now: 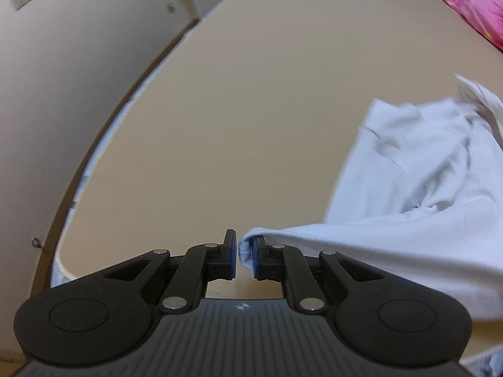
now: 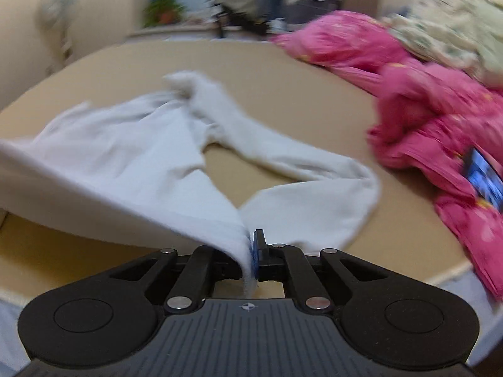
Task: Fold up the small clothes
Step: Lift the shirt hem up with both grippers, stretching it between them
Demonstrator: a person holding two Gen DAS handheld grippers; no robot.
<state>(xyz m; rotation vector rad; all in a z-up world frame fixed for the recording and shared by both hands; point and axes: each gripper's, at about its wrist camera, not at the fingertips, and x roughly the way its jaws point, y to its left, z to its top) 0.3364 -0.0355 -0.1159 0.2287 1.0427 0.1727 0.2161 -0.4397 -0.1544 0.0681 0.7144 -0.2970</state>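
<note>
Two pairs of tongs each have a pinch of the same white garment, which lies partly on the tan counter and partly lifted off it. The left tongs are nearly closed, with a small rolled edge of the cloth bunched against the blue pad of one finger; a thin gap shows beside it, so the grip looks light but real. The right tongs are clamped tight on a fold of the fabric, which hangs through between the pads and pokes out below them.

Holding two separate edges at once is most likely meant to stretch the piece flat and carry one side over the other, since limp cloth will not fold cleanly from a single point. From the right wrist view, the cloth rises in a taut sheet from the counter toward the tongs, which suggests it is being raised.

The garment is plain white to pale blue-white, soft and thick-looking, with two long tube-like parts that curve round and leave a patch of bare counter between them; these may be sleeves or legs, but the blur makes it hard to tell. A heap of pink clothing sits well apart, at the far right of the counter.
</note>
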